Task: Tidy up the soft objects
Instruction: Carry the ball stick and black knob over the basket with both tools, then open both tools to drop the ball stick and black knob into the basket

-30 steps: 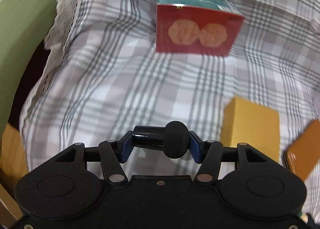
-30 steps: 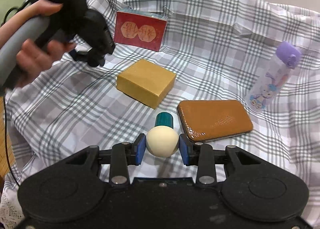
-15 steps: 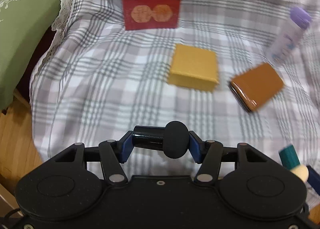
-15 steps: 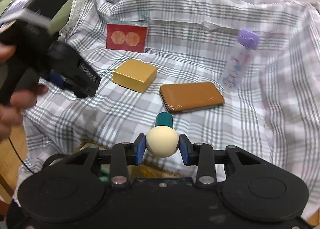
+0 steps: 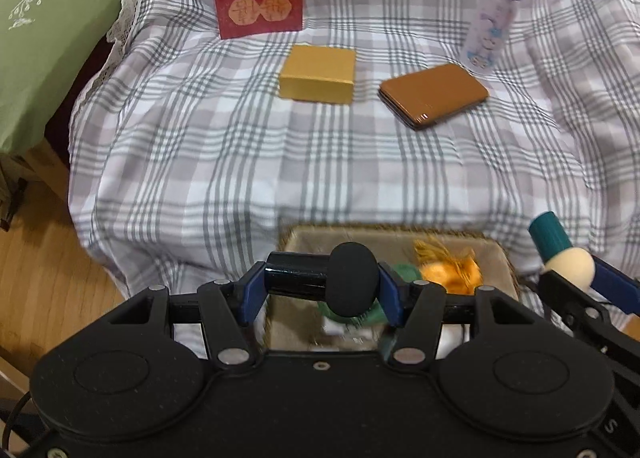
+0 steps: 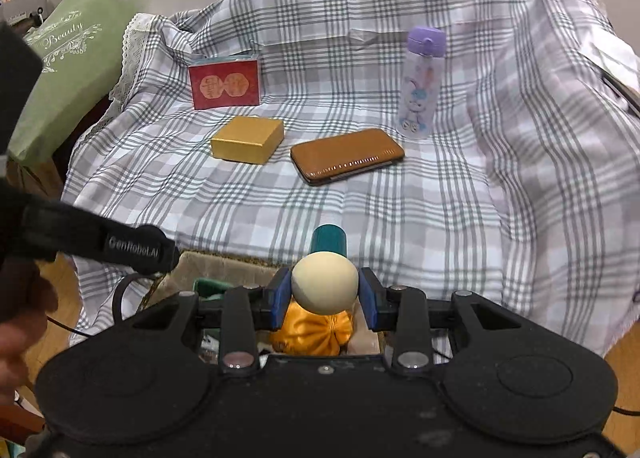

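My left gripper [image 5: 320, 286] is shut on a black sponge puff with a glossy black handle [image 5: 352, 278], held crosswise between its blue pads. My right gripper [image 6: 325, 290] is shut on a cream sponge puff [image 6: 325, 288] whose teal handle [image 6: 329, 240] points away from me. The cream puff [image 5: 568, 264] also shows at the right edge of the left wrist view. Both grippers hang over a woven basket [image 5: 400, 236] at the front of the plaid cloth. Inside it lie an orange satin piece [image 6: 316, 330] and something green [image 5: 404, 274].
On the plaid-covered seat [image 5: 240, 158] lie a red box [image 5: 258, 6], a yellow box [image 5: 318, 74], a brown case [image 5: 434, 94] and a purple-capped bottle [image 5: 492, 18]. A green cushion [image 5: 44, 38] sits at the left, above the wooden floor [image 5: 40, 278]. A hand [image 6: 16, 322] holds the left tool.
Both grippers have pulled back from over the seat, so the boxes look farther away. The basket has come into view beneath them. Both still hold their puffs.
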The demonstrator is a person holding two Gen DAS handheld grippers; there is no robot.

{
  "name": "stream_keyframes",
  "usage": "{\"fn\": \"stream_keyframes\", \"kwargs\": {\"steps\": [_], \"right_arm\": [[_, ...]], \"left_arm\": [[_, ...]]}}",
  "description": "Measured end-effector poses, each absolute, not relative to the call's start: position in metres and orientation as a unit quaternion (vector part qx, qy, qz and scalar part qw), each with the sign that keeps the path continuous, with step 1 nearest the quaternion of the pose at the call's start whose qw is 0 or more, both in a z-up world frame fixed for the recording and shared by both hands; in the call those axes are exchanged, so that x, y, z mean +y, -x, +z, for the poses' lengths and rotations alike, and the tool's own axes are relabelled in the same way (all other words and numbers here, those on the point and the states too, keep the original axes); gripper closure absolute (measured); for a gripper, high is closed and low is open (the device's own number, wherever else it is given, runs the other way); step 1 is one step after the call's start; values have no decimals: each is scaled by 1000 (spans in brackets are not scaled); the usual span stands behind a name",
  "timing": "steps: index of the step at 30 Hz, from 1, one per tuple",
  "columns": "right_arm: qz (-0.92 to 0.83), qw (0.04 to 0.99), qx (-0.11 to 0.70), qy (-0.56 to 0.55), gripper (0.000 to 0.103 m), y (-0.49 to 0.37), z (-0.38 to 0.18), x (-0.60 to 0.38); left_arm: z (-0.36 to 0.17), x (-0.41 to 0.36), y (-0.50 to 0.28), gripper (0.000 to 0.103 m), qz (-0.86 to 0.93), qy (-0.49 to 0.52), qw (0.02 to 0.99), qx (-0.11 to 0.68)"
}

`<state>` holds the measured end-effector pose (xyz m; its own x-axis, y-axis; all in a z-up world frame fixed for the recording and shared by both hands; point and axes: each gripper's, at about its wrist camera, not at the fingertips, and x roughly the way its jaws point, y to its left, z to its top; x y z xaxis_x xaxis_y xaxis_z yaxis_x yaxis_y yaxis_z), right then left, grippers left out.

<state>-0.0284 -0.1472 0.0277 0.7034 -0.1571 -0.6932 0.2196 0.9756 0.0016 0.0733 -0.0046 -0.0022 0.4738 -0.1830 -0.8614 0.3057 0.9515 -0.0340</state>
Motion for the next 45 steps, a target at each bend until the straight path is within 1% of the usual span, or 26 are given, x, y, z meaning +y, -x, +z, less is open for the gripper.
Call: {"fn": "stream_keyframes", "kwargs": {"steps": [10,15,24,39,41,43,45], "right_arm": [[-90,927,359,-61,69,70,30,-142],[-93,926,359,-65,68,79,30,-142],[-103,917,378,-71,68,74,23,-144],[-103,910,396,-72,68,70,17,-146],[-104,909,397,-73,68,70,16,-146],[-104,908,398,-74,68,70,16,-146],[-104,908,400,-75,68,70,16,-146]], "left_arm": [[2,-11,-25,48,-127,-89,872,464],[-3,-12,-16,48,-127,-92,871,466],[-20,-11,-21,48,-120,-93,863,483],[-21,-14,-47,47,-117,-92,861,486],[-23,-14,-47,45,-119,-91,860,488],[-24,-14,-47,38,-118,-87,861,488],[-23,-13,-46,38,-117,-87,863,484]]}}
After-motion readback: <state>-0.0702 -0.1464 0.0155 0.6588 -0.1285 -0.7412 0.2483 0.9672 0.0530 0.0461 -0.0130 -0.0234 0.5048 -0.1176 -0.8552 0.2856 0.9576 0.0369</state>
